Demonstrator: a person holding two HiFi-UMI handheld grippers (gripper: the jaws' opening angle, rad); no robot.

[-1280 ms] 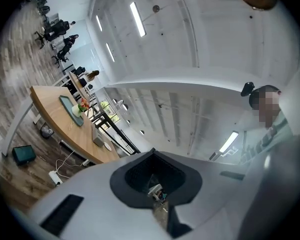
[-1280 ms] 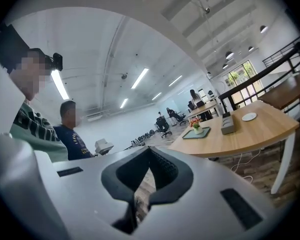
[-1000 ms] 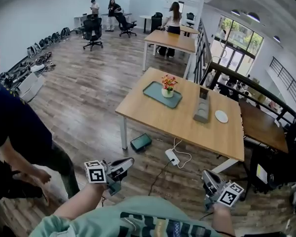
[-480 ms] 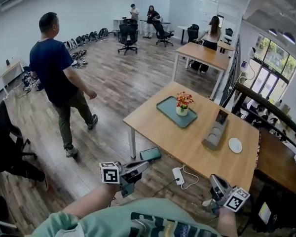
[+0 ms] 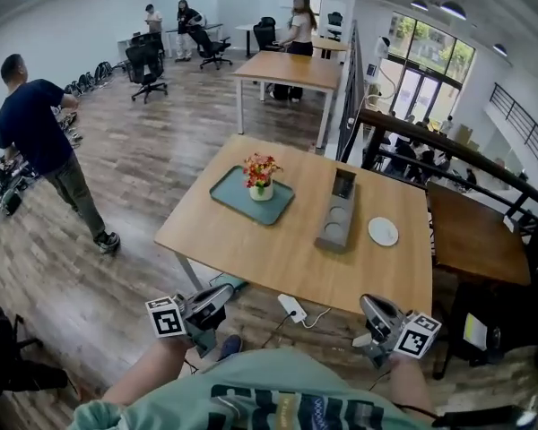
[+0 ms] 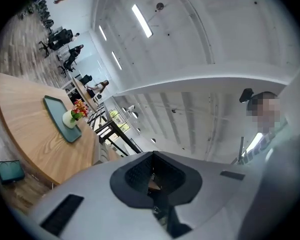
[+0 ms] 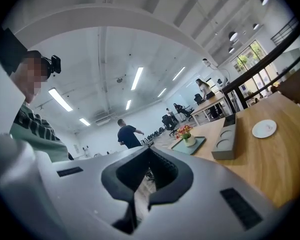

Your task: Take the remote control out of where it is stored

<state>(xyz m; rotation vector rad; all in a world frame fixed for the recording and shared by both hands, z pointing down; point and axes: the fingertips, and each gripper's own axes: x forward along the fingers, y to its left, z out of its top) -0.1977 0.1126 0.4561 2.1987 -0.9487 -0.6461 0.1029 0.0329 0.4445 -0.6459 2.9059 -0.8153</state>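
Observation:
A grey holder (image 5: 334, 213) with round wells lies on the wooden table (image 5: 278, 249), right of centre. A dark, flat thing (image 5: 343, 184), probably the remote control, stands in its far slot. Both grippers hang short of the table's near edge, well apart from the holder. My left gripper (image 5: 226, 291) is shut and empty, and so is my right gripper (image 5: 368, 304). The right gripper view shows the holder (image 7: 225, 139) ahead to the right beyond its closed jaws (image 7: 149, 151). The left gripper (image 6: 152, 156) looks up past the table towards the ceiling.
A teal tray (image 5: 229, 195) carries a white vase of flowers (image 5: 261, 179); a white plate (image 5: 383, 231) lies right of the holder. A power strip (image 5: 293, 308) and cable lie on the floor under the near edge. A person in a dark shirt (image 5: 40, 141) walks at the left. A railing (image 5: 448, 146) runs behind.
The table has come closer and now sits centred ahead; both grippers have moved with me towards its near edge, still shut. The person in the dark shirt has walked off to the left.

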